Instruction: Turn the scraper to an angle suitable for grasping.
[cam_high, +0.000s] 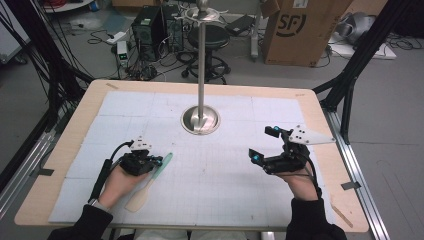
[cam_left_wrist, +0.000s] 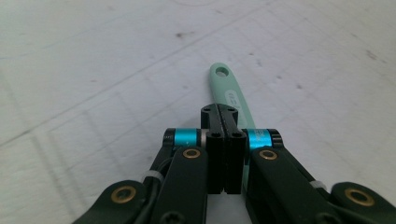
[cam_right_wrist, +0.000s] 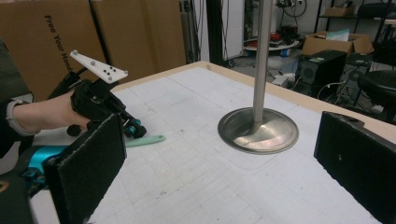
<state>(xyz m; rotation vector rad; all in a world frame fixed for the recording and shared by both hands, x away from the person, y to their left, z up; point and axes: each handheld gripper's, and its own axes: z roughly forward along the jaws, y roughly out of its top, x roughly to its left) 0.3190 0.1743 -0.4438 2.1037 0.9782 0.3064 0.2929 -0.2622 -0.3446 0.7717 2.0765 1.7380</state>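
Your left gripper had clamped the mint spatula by its handle near the tabletop's left edge; your right gripper waited, jaws wide and empty. A level lift toward the hanging stand looked wise.

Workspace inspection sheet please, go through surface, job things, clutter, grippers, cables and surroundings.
Surface: white gridded mat on a wooden table, faint marks.
Job's things: spatula with mint-green handle and wooden blade, lying flat at front left; metal stand, upright pole on a round base.
Clutter: nothing seen on the mat.
Grippers: left gripper shut on the spatula's handle; right gripper open, holding nothing.
Cables: black cable trails from the left gripper along the forearm.
Surroundings: cardboard box, stool, computer tower, floor wiring.
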